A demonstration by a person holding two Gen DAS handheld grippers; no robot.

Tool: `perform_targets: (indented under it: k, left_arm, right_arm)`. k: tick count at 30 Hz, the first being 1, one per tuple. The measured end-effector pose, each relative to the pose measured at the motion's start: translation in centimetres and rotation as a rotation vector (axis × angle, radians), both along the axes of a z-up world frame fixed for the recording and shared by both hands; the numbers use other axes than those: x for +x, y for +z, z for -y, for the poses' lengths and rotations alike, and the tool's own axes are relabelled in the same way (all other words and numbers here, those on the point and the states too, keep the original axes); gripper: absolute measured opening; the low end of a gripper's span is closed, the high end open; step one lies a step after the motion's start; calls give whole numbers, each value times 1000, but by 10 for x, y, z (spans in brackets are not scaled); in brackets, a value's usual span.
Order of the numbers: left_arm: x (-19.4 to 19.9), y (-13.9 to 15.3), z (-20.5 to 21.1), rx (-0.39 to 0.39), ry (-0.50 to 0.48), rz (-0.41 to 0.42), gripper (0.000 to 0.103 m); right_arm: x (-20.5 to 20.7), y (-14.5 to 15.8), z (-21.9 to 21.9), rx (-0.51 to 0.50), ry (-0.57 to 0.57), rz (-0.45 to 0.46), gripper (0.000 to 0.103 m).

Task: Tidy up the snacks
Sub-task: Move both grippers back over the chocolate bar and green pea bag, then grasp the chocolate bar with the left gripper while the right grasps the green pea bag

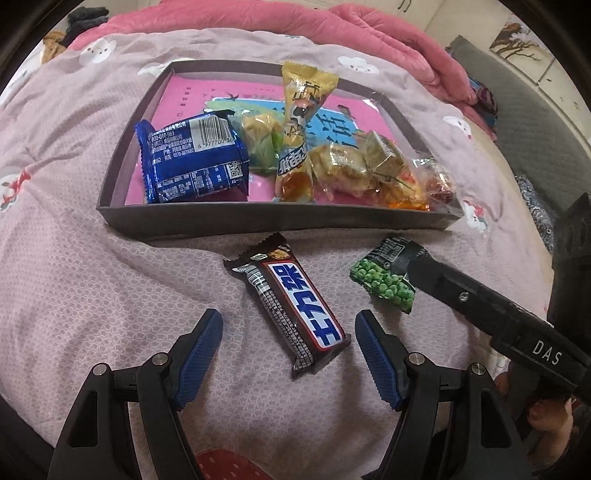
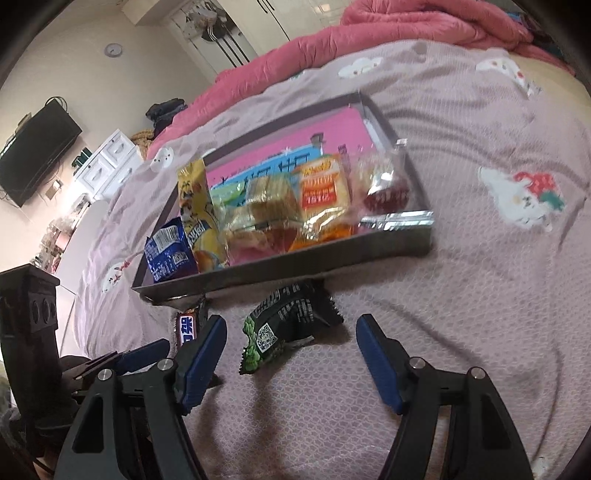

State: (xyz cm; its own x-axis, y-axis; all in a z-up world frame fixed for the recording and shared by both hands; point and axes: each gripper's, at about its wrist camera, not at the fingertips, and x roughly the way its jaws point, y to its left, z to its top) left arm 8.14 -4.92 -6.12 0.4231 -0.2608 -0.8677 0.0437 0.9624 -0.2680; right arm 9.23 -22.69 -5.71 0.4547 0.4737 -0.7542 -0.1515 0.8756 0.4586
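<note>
A: What is everything lying on?

B: A bed, under a mauve quilted bedspread (image 1: 92, 266) printed with white cartoon animals. A pink comforter (image 1: 369, 33) is bunched along the top of the left wrist view, and a grey cushioned surface sits at the upper right.

A: And the room?

B: In the right wrist view, a black television (image 2: 35, 155) hangs on the cream wall at the left edge, with a white drawer unit (image 2: 110, 162) just to its right. Pale doors fill the top centre.

A: Where are the snacks?

B: Most lie in a shallow dark cardboard tray (image 1: 258, 219) with a pink lining, at centre frame. A blue biscuit packet (image 1: 192, 158) is at its left end, a yellow wrapped sweet (image 1: 299, 125) stands in the middle, clear-wrapped pastries to the right. Two remain on the bedspread below the tray: a brown chocolate bar (image 1: 295, 306) and a green pea packet (image 1: 384, 284).

A: The tools?

B: The left gripper (image 1: 288, 354) has its blue pads (image 1: 201, 350) wide apart, the chocolate bar's near end between them, untouched. The right gripper (image 2: 291, 354) is also spread, the pea packet (image 2: 284, 325) lying between its tips. In the left view one black finger covers that packet's right edge; whether it touches is unclear.
</note>
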Motion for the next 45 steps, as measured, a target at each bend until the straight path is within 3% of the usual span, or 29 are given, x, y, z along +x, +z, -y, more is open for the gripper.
perform_targets:
  k: [7, 11, 14, 19, 21, 27, 33, 39, 45]
  left_arm:
    - [5, -4, 4, 12, -1, 4, 76]
    - [7, -7, 5, 22, -4, 6, 76]
    - [8, -8, 7, 29, -4, 1, 76]
    - [10, -8, 13, 45, -9, 2, 72]
    - [11, -8, 18, 74, -15, 14, 52]
    - [11, -7, 16, 107, -34, 28, 35]
    - [8, 7, 1, 52, -23, 35, 32]
    - [7, 35, -15, -5, 13, 93, 31]
    - [6, 57, -25, -17, 38, 170, 30]
  right_arm:
    - [11, -11, -4, 75, -5, -31, 73]
    - [17, -15, -11, 72, 20, -30, 58]
    - [20, -16, -20, 31, 53, -15, 42]
    - [18, -12, -28, 1, 80, 16, 39]
    - [17, -10, -27, 11, 87, 25, 37]
    - [9, 8, -27, 20, 108, 90, 33]
    - [0, 29, -24, 32, 115, 172, 33]
    - [-4, 51, -15, 49, 96, 273, 32]
    - [-1, 61, -12, 46, 77, 310, 32]
